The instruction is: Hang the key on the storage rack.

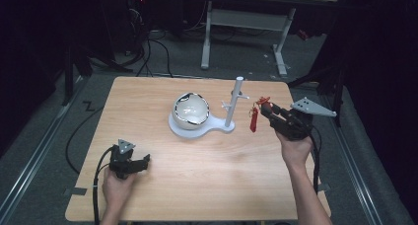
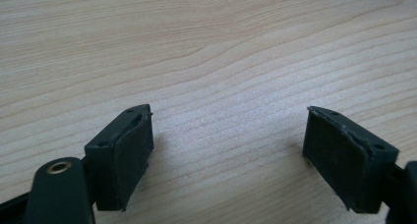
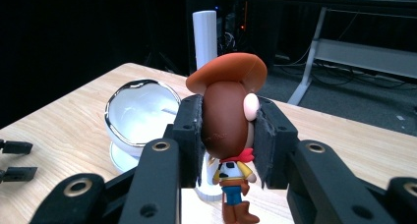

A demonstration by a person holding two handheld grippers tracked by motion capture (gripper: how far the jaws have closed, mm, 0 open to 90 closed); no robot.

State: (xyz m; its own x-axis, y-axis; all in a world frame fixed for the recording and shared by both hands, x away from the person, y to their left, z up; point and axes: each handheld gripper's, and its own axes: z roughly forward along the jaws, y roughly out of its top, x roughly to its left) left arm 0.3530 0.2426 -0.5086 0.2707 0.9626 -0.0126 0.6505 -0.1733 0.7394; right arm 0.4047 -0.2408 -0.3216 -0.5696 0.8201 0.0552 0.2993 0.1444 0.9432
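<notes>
A small cowboy figure [image 3: 228, 116] with an orange-brown hat, yellow shirt and blue trousers hangs in the air, and my right gripper [image 3: 227, 130] is shut on its head. In the high view the figure [image 1: 254, 120] dangles from the right gripper [image 1: 266, 109] just right of a white post [image 1: 235, 101] with short pegs. The post [image 3: 205, 32] rises behind the figure. My left gripper [image 1: 143, 161] rests low at the table's front left. Its jaws stand wide open [image 2: 228, 150] over bare wood.
The post stands on a white base [image 1: 217, 129] that also carries a white egg-shaped bowl [image 1: 191, 110] with a shiny rim, near the table's middle. The bowl [image 3: 140, 111] lies left of the figure. Beyond the table's far edge stands a desk frame [image 1: 246, 22].
</notes>
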